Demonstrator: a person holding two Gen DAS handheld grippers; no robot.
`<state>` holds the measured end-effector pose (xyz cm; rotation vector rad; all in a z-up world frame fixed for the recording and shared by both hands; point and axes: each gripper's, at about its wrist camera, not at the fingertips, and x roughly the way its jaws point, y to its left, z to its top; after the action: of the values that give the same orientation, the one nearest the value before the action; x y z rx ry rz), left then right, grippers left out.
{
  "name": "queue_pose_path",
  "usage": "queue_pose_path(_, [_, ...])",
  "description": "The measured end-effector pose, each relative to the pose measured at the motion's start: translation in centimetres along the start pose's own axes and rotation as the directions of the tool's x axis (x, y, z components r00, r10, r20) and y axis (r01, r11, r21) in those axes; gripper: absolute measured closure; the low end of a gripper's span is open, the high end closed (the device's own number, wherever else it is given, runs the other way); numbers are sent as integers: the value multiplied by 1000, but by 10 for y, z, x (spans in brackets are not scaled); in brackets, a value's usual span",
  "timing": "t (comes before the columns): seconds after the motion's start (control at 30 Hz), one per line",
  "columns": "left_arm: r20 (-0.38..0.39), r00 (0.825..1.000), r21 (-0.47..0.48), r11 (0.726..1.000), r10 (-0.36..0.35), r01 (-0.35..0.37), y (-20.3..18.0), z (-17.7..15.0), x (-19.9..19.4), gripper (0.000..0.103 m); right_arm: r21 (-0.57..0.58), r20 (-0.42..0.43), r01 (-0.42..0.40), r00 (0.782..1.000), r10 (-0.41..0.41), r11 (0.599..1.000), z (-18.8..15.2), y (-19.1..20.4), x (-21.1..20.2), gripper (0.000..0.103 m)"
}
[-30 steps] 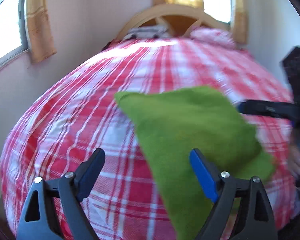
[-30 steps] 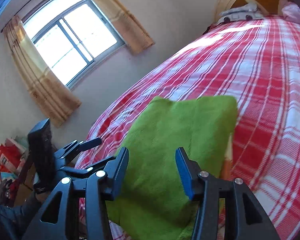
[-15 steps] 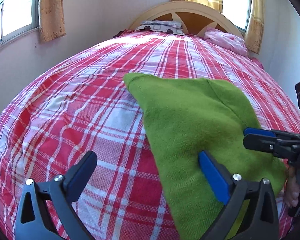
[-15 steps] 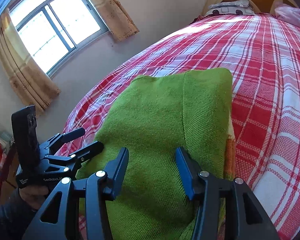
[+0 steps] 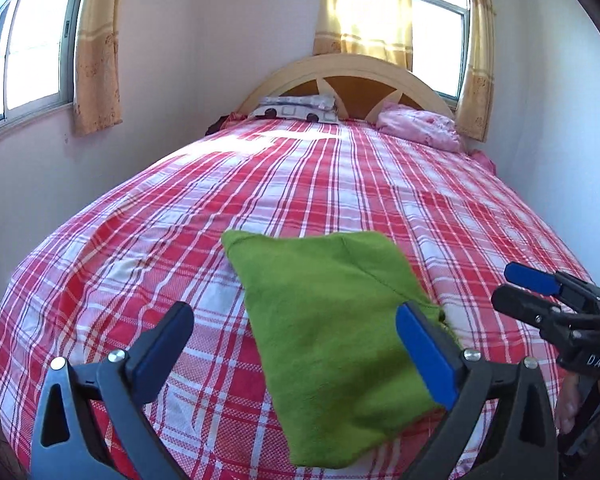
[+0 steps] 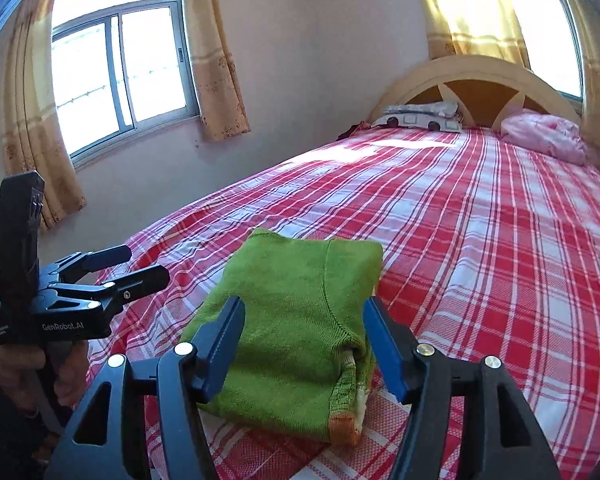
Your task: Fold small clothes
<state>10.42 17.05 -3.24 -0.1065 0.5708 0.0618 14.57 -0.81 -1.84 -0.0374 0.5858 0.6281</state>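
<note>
The bed [image 5: 308, 184] fills most of both views, covered by a red and white checked sheet [image 6: 480, 232] that runs up to a pale arched wooden headboard [image 5: 352, 76]. Two windows with yellow-tan curtains [image 6: 216, 60] let light in, one on the side wall and one behind the headboard. Against the headboard lie a grey patterned pillow [image 5: 296, 108] and, beside it toward the corner, a crumpled pink pillow [image 5: 420, 126].

Near the foot of the bed, the green knitted garment [image 5: 332, 328] lies folded into a compact, roughly rectangular packet, flat on the sheet. In the right wrist view an orange trim and a pale inner layer show at its near right corner [image 6: 350, 412].

The left claw [image 5: 296, 356] hangs above the near edge of the sheet with its jaws spread wide; the garment shows between them from this angle, but neither pad touches it. The right claw [image 6: 304, 344] hovers over the near end of the garment with its jaws opening, at a middling spread, the cloth below and clear of both pads. A person's hand [image 6: 28, 364] grips the handle of the left claw at the left edge of the right wrist view.
</note>
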Motion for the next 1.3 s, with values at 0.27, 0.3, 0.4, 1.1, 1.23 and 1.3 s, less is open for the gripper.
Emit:
queue_pose_path(0.27, [55, 998, 7, 1000, -10, 9, -5, 9, -21, 0, -16, 48, 18, 999, -18, 1000, 4, 5, -18, 40])
queue_pose_path(0.3, [58, 998, 6, 1000, -10, 10, -5, 9, -23, 0, -14, 52, 17, 999, -17, 1000, 4, 6, -19, 40])
queue_pose_path(0.4, [65, 998, 5, 1000, -11, 10, -6, 10, -25, 0, -17, 60, 19, 998, -18, 1000, 5, 8, -21, 40])
queue_pose_path(1.1, [69, 998, 6, 1000, -11, 11, -9, 7, -28, 0, -5, 53, 8, 999, -8, 1000, 0, 8, -20, 40])
queue_pose_path(1.23, [65, 998, 6, 1000, -12, 12, -10, 6, -27, 0, -4, 54, 7, 999, -7, 1000, -2, 8, -20, 40])
queue_pose_path(1.3, [63, 998, 6, 1000, -12, 12, -10, 6, -27, 0, -2, 53, 5, 999, -4, 1000, -2, 7, -20, 40])
